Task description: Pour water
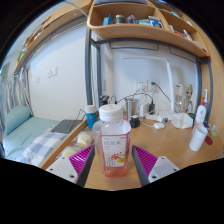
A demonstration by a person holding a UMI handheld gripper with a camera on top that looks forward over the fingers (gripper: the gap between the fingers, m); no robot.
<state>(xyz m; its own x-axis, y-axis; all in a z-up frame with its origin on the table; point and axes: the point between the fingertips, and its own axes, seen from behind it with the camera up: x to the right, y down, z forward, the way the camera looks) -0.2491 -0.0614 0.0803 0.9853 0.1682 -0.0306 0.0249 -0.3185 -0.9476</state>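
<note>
Clear bottle [114, 140], pink label and liquid, upright at lower centre between gripper [114, 160] fingers; grip contact unclear.

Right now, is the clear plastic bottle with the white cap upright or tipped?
Upright. The clear plastic bottle stands on the wooden desk, cap on top, between the open gripper fingers.

Gripper [114, 163] seen as two pale grey fingers [67, 166], each lined with a magenta pad [145, 157], triangular in outline
</note>
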